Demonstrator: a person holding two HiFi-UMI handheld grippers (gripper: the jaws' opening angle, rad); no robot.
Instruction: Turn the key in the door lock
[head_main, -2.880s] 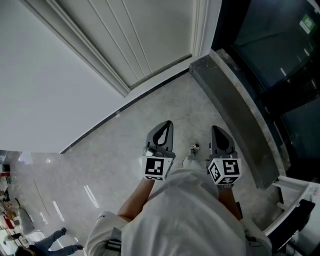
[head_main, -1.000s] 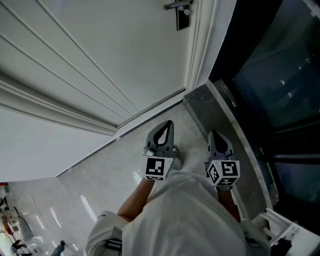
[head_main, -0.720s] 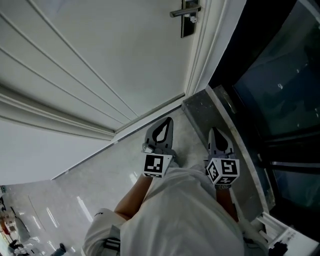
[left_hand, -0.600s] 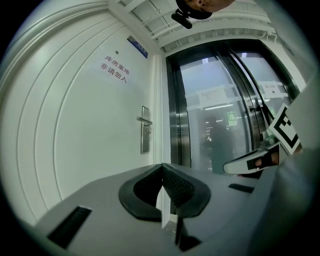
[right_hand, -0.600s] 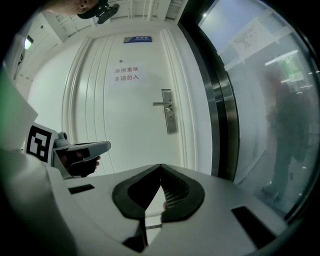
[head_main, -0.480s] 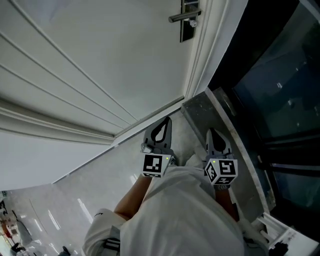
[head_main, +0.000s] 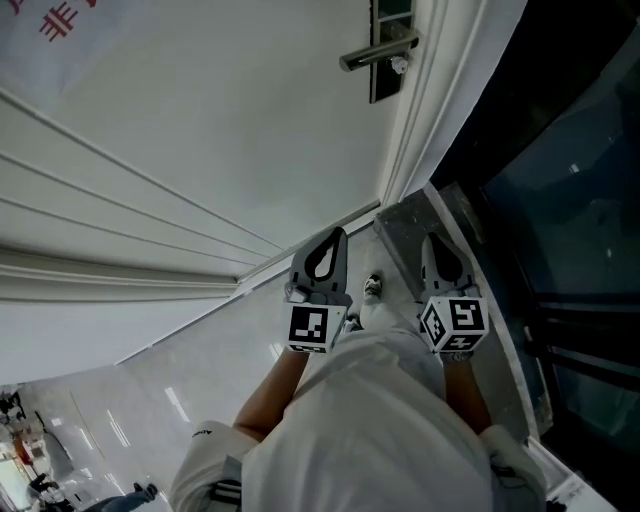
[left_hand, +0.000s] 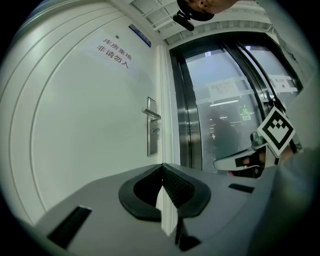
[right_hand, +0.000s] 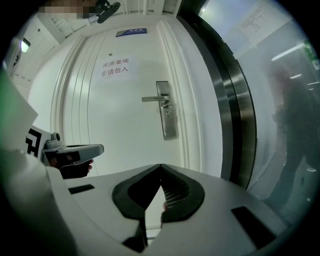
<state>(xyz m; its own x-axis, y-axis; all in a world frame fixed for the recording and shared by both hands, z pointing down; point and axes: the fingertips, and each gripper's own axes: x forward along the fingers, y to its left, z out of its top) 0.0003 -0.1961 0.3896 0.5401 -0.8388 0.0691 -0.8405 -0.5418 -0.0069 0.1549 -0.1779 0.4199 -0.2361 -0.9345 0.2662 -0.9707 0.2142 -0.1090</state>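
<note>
The white door stands ahead, with a silver lever handle on a tall lock plate. A small key-like piece shows just under the lever; the right gripper view shows it on the lock plate. My left gripper and right gripper are held side by side, well short of the door and far below the handle. Both are shut with their tips meeting and nothing between them. The left gripper view has the lock plate ahead and the right gripper beside it.
A dark-framed glass wall runs along the right of the door. A dark stone sill lies at its foot, near the person's shoe. Red lettering is printed on the door. Distant people are at the lower left.
The door has come closer and its handle has slid further down into the head view. Both grippers stay side by side and shut.
</note>
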